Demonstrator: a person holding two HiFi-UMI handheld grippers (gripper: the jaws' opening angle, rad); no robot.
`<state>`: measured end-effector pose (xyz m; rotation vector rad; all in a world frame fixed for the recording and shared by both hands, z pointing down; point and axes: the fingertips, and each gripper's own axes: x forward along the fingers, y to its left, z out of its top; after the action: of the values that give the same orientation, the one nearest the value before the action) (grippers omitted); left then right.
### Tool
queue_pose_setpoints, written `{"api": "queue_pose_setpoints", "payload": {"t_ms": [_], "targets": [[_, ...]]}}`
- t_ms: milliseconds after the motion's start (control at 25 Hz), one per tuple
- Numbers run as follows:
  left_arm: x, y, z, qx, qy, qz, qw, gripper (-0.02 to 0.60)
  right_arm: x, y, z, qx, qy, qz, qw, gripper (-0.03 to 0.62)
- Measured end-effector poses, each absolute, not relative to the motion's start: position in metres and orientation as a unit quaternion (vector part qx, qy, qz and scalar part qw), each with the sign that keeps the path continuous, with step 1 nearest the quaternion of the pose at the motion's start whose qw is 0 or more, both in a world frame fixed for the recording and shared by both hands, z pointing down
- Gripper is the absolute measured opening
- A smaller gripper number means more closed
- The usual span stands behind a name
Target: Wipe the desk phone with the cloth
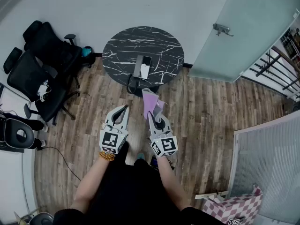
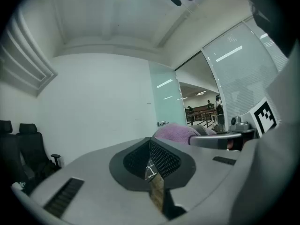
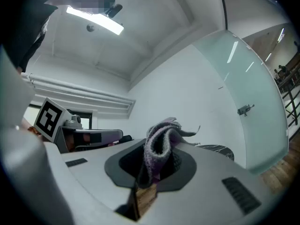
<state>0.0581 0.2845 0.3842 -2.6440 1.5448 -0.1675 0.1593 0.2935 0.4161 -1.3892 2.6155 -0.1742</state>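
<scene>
Marble tabletop (image 1: 117, 46) carried the desk phone (image 1: 142, 67).
Right hand-held gripper (image 1: 154, 117) pinched the purple cloth (image 1: 152, 103); left hand-held gripper (image 1: 123, 108) was closed, empty.

Dark slab-shaped desk phone (image 1: 142, 65) on the round black marble-topped table (image 1: 122, 46), ahead of both grippers.
Black padded office chairs (image 1: 44, 64) stand left of the table, a frosted glass door (image 1: 243, 32) to its right rear. Nearer the person, the left gripper (image 1: 125, 108) and right gripper (image 1: 156, 117) sit side by side, the lilac fabric cloth (image 1: 152, 103) between the right one's jaws.
</scene>
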Motion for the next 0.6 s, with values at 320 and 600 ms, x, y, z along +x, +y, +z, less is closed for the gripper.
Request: {"api": "queue_pose_setpoints", "payload": {"t_ms": [320,600], "targets": [[0.042,0.223,0.404,-0.864,0.502,-0.038,0.029,0.014,0.127,0.233,0.439,-0.421,0.901,-0.092,0.045,0.055],[0.025,0.143,0.416,-0.864,0.503,-0.011,0.001,0.014,0.118,0.155,0.444,-0.435,0.896,-0.09,-0.006,0.055]]}}
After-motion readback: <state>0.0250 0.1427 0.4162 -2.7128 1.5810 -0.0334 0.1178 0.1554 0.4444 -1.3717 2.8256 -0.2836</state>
